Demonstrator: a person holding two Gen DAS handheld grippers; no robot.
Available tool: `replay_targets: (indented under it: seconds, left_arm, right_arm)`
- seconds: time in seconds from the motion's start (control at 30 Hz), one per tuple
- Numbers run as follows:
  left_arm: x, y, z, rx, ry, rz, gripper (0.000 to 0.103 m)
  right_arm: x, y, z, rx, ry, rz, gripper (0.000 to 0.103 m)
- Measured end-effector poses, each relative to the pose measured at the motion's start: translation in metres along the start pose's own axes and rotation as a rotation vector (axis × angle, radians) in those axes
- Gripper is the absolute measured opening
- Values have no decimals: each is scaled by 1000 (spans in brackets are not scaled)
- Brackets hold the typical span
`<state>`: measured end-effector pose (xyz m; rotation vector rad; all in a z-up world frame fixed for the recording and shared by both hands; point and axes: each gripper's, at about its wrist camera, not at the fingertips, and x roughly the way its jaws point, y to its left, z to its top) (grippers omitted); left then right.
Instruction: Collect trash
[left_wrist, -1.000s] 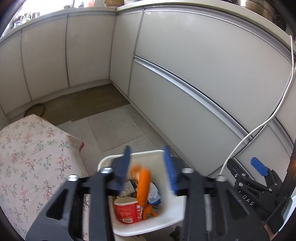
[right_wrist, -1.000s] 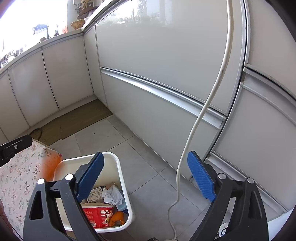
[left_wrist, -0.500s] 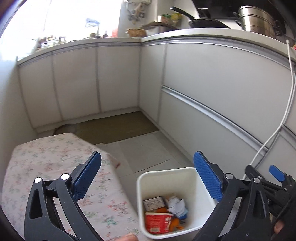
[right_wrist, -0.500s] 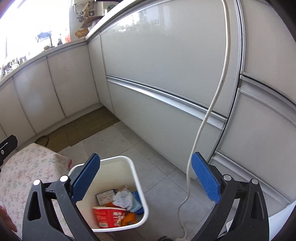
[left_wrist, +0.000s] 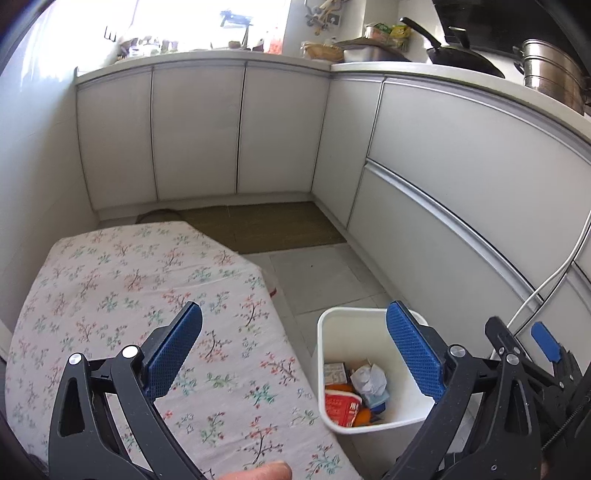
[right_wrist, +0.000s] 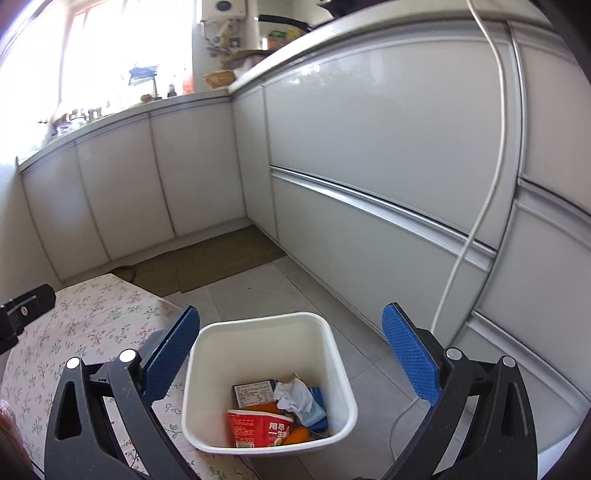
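Both grippers are spread wide with nothing between the blue pads. The left hand-held gripper (left_wrist: 293, 350) hangs over the edge of the bench (left_wrist: 110, 280), which has a floral cloth on it, and the right hand-held gripper (right_wrist: 290, 354) sits right above the white trash bin (right_wrist: 229, 373). The bin stands on the tile floor just beside the bench. Inside it is a red instant-noodle cup (right_wrist: 260, 428) lying on its side, something orange (right_wrist: 297, 435) beside it, a crumpled white tissue (right_wrist: 291, 397), a small printed carton (right_wrist: 253, 391) and some blue packaging (right_wrist: 317, 406). Past the bin, a white cable (right_wrist: 476, 221) hangs down the cabinet front to the floor. Further back a brown mat (left_wrist: 266, 227) lies in the corner under the white cabinets (left_wrist: 195, 129), and pots (left_wrist: 550, 74) sit up on the countertop.
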<state>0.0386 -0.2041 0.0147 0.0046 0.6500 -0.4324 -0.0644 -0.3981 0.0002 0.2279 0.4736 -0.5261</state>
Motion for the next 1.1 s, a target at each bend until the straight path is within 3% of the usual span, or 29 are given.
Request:
replay_targets:
  seconds: [0.47,0.57,0.63,0.73,0.87,0.93,1.1]
  left_arm:
    - [0,6,-8,2,33,50,92]
    - [2,3,-9,19,37,43,82]
    - [2,2,-11,21,31,31,68]
    - [1,1,-11,23,26,14,62]
    - [0,0,-10,28,26,18,66]
    - [0,-1,-9,35,31,24,88]
    - [-3,-2,-9,30,23,51,96]
  right_arm:
    - [-1,11,-2,-24,-8,27,96]
    - [0,12,-3,-30,-6,32,96]
    - [0,13,-3,-35,-3,31,96]
    - [1,13,-4,-36,-1,23,96]
    - [1,14,-5,-34,6,18,96]
    - [0,15,-5,-36,1,14,96]
    - [-2,17,-4,-41,-15,11,96]
